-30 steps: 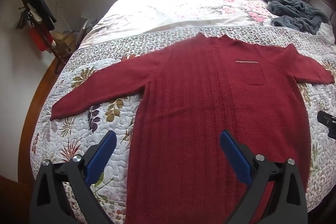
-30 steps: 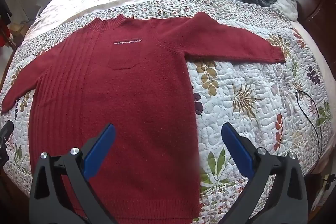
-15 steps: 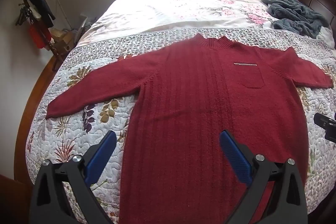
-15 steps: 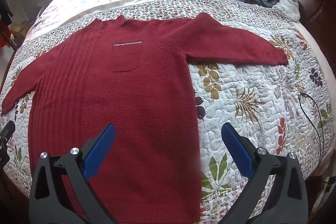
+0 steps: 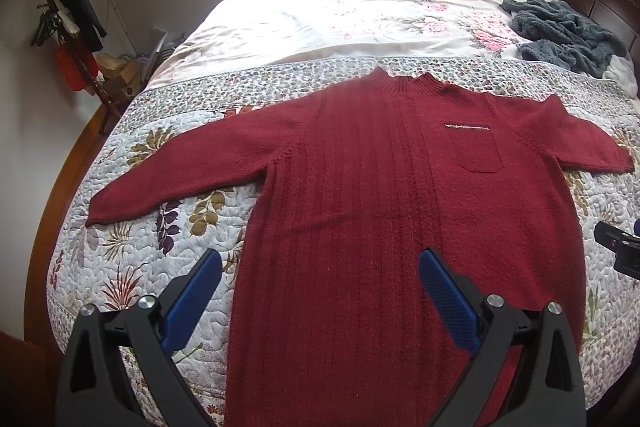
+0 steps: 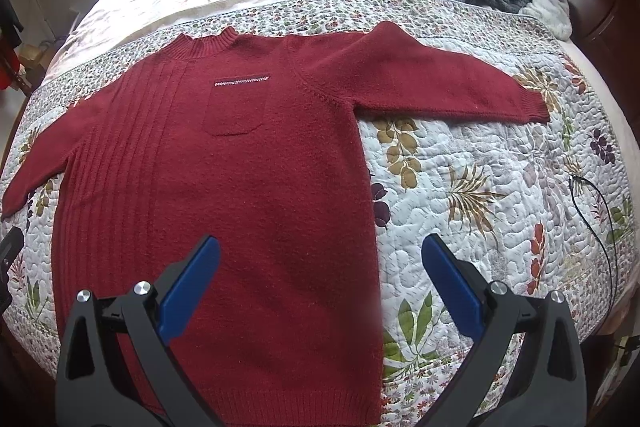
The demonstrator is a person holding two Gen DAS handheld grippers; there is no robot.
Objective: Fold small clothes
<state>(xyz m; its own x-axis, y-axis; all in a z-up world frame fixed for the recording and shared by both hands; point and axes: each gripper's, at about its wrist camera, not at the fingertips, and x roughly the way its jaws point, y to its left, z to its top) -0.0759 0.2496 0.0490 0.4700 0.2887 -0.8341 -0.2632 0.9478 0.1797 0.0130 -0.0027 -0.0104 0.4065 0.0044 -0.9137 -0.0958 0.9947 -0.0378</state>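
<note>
The red sweater lies flat on the quilt, sleeves spread, just ahead of and beneath both claws. Left claw and right claw hover gaping wide, holding nothing

The left gripper is showing black angular arms carrying blue textured pads. The right gripper is looking identical, silver screws gleaming.

sweater hem: cut off | right claw: mostly out of frame
</note>
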